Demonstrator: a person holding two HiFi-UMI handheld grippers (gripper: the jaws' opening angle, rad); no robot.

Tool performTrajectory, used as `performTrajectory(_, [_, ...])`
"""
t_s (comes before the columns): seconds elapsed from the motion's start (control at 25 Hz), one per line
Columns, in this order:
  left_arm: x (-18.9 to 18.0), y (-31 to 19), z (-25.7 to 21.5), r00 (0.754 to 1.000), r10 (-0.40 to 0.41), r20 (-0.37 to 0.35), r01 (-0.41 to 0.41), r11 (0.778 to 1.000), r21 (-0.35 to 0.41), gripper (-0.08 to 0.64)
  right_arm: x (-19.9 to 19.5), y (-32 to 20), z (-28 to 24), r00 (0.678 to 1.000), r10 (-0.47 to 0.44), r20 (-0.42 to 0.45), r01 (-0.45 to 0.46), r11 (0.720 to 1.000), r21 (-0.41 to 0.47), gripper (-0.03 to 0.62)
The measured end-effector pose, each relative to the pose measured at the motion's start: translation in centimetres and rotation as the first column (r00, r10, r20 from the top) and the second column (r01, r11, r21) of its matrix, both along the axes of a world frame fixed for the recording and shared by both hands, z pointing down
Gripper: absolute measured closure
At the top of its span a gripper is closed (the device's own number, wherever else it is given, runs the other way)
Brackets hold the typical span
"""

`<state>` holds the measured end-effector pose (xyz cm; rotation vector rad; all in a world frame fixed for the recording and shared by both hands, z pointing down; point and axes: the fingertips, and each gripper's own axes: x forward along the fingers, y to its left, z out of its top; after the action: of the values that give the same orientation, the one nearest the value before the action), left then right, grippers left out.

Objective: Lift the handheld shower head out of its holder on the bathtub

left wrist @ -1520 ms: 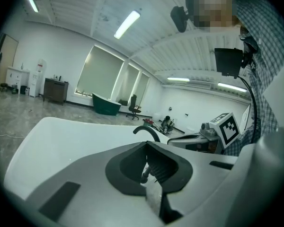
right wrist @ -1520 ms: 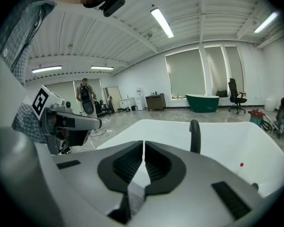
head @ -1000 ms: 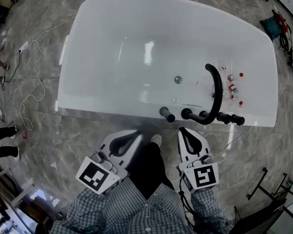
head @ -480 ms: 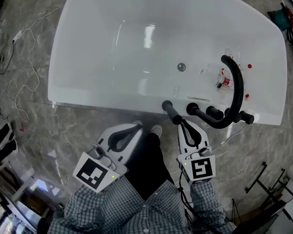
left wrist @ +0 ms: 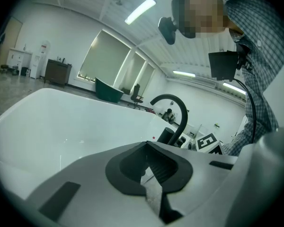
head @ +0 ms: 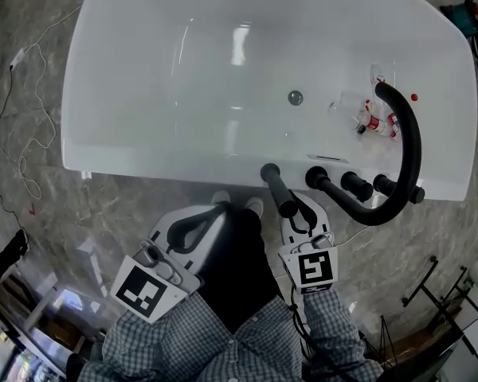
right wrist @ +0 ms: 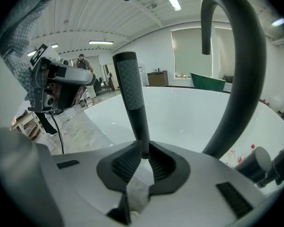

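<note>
Black handheld shower head (right wrist: 132, 98) stands upright just beyond the right gripper (right wrist: 143, 150) – its jaws nearly together, just starting to part, gripping nothing – left gripper (left wrist: 146, 148) closed, empty.

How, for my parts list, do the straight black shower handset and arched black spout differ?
The straight black shower handset is short with a textured grip; the arched black spout is longer, smooth, curving over the basin. Both stand on the white bathtub's rim.
</note>
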<state>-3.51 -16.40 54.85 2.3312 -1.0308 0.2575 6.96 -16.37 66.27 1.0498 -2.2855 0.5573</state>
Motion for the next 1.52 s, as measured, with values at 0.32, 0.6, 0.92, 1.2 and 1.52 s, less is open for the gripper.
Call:
performTrajectory(0.32, [0.0,-0.1,2.4,1.000,-0.007,0.003,0.007,1.000,-0.028,0.554,-0.5,-0.7,3.4,1.000,-0.025,-0.012,0.025,1.000,-0.005,0.488])
performTrajectory(0.6, [0.5,-0.1,3.7,1.000,-0.002,0.002,0.002,0.999,-0.037,0.554,-1.8,-1.5,4.9,0.997,-0.081,-0.017,0.081,0.996,0.024,0.472])
performTrajectory(0.92, [1.0,0.5,5.0,1.000,0.016,0.005,-0.015,0.998,-0.054,0.554,-3.3,-2.9,5.0,0.995,-0.095,0.002,0.095,0.994,0.058,0.460])
performTrajectory(1.2, [0.7,0.5,5.2,1.000,0.007,0.002,-0.007,0.998,-0.059,0.554,-3.4,-3.3,5.3,0.996,-0.090,-0.017,0.091,0.993,0.069,0.460])
performTrajectory(1.52, [0.2,0.8,5.0,1.000,-0.004,0.008,0.004,0.998,-0.056,0.554,-2.8,-3.0,5.2,0.999,-0.051,0.014,0.050,0.998,0.025,0.462])
